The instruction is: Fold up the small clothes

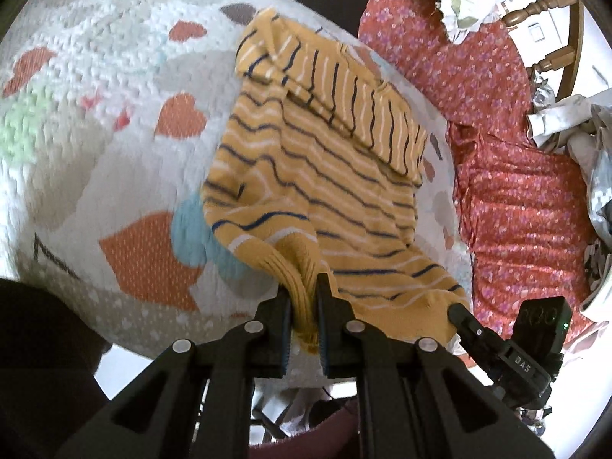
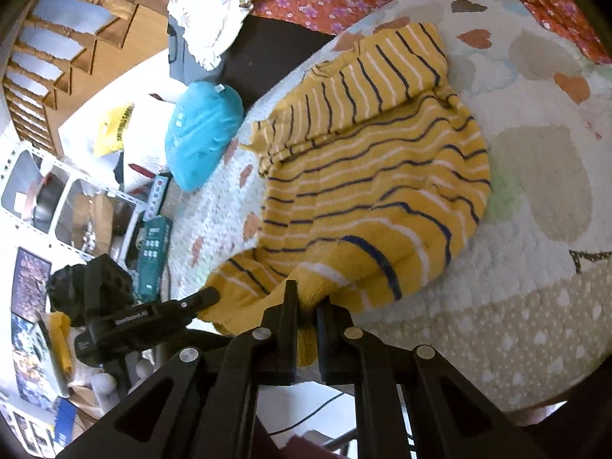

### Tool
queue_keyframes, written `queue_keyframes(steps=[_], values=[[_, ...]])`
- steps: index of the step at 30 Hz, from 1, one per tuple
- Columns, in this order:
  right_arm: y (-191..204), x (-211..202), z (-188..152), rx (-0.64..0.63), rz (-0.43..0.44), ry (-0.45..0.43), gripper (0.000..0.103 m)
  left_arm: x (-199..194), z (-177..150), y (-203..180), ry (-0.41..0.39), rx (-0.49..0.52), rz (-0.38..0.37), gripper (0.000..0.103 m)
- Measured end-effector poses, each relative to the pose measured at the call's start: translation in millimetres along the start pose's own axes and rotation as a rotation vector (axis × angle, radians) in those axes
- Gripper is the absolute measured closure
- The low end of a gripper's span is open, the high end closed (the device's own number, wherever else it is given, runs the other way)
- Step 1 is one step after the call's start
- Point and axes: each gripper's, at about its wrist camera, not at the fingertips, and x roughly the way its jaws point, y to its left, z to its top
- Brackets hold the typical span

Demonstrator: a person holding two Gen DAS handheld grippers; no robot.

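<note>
A small yellow sweater (image 1: pixel 317 160) with navy and white stripes lies on a white knitted blanket (image 1: pixel 114 88) patterned with orange hearts. Its sleeves are folded across the far end. My left gripper (image 1: pixel 304 298) is shut on the ribbed hem at the near edge and holds it lifted off the blanket. In the right wrist view the same sweater (image 2: pixel 375 176) hangs from my right gripper (image 2: pixel 306 302), which is shut on another part of the near hem. The other gripper's fingertip shows at the hem in each view, at the right (image 1: pixel 457 311) and at the left (image 2: pixel 210 294).
A red floral cloth (image 1: pixel 497 145) lies beside the blanket, with a wooden chair (image 1: pixel 550 30) and crumpled white fabric beyond. A turquoise cushion (image 2: pixel 202 130) sits at the blanket's far edge, near wooden stairs (image 2: pixel 65 38) and cluttered shelves (image 2: pixel 76 206).
</note>
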Motion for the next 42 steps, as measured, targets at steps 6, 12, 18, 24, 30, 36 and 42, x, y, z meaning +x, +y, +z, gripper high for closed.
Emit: queue_keyframes(steps=[6, 12, 18, 24, 30, 36, 42], values=[[12.6, 1.7, 24.8, -0.009, 0.004, -0.031, 0.095, 1.3, 32.0, -21.0, -0.035, 0.016, 0.018, 0.093], [26.2, 8.1, 76.0, -0.052, -0.017, -0.073, 0.095, 7.6, 89.0, -47.0, -0.086, 0.002, 0.025, 0.093], [24.1, 40.8, 150.0, -0.050, -0.048, -0.089, 0.095, 34.6, 160.1, -78.5, -0.118, 0.034, 0.086, 0.093], [-2.6, 92.2, 223.8, -0.024, -0.133, -0.080, 0.095, 98.6, 233.5, -79.6, -0.086, 0.047, 0.177, 0.093], [-44.8, 141.4, 272.1, 0.041, -0.236, -0.061, 0.092, 140.1, 280.2, -59.8, -0.039, 0.005, 0.213, 0.091], [-62.7, 142.6, 296.5, 0.074, -0.188, -0.112, 0.067, 112.8, 291.3, -58.8, -0.099, 0.035, 0.214, 0.076], [-68.0, 91.4, 300.5, 0.072, -0.143, -0.200, 0.047, 104.1, 254.6, -44.4, -0.076, 0.159, 0.345, 0.065]])
